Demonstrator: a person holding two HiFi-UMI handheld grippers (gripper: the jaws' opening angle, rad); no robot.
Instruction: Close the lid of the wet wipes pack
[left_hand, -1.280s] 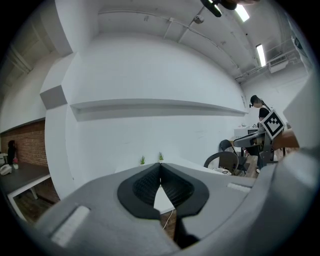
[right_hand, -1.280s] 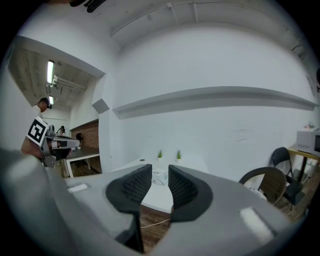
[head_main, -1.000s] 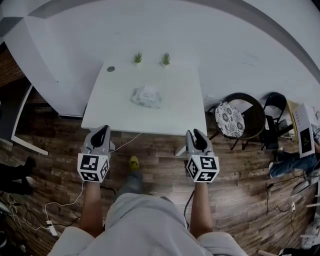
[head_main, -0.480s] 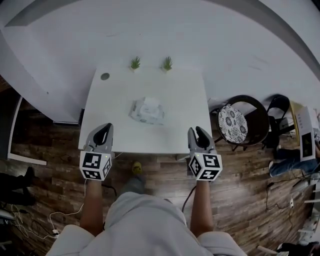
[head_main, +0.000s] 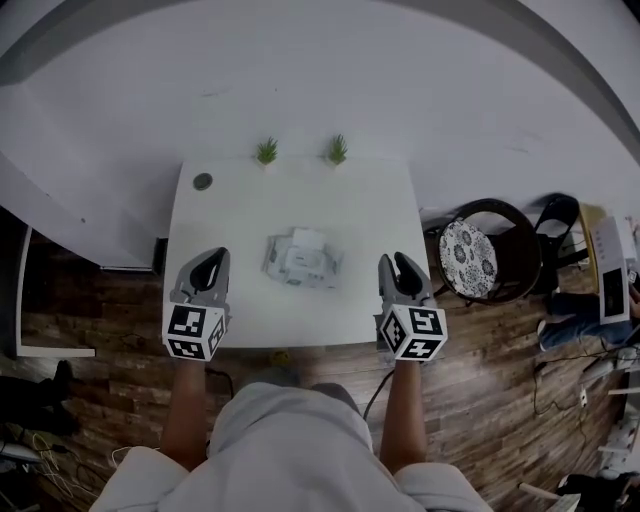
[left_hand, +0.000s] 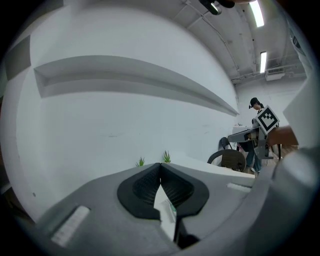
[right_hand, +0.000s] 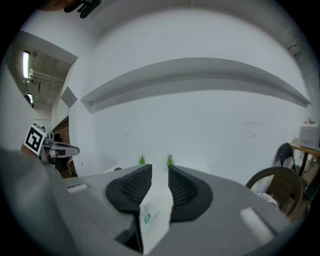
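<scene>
Over the last second the person has stepped in toward the worktop (head_main: 370, 210). It now sits closer and larger in the head view, and both tools have come from over the wood floor to just past its near edge. The wet wipes pack (head_main: 303, 258) lies near the middle of the worktop, between the two tools and a little farther off, touched by neither. The approach looks nearly finished, and the closing itself has not begun.

The left tool (head_main: 209, 260) has its tips pressed together and holds nothing. The right tool (head_main: 398, 262) has a narrow gap between its jaws, also holding nothing. Low in each tool's gap a white slip with a small green mark shows. It may be part of the tool, though I cannot be sure.

A paler patch on the pack's far side may be the raised lid, but the head view is too small to settle it.

No brand or print on the pack can be read at this size. The only clear graphics are the black-and-white square markers on the tools' cubes, and the green mark carries no legible letters.
</scene>
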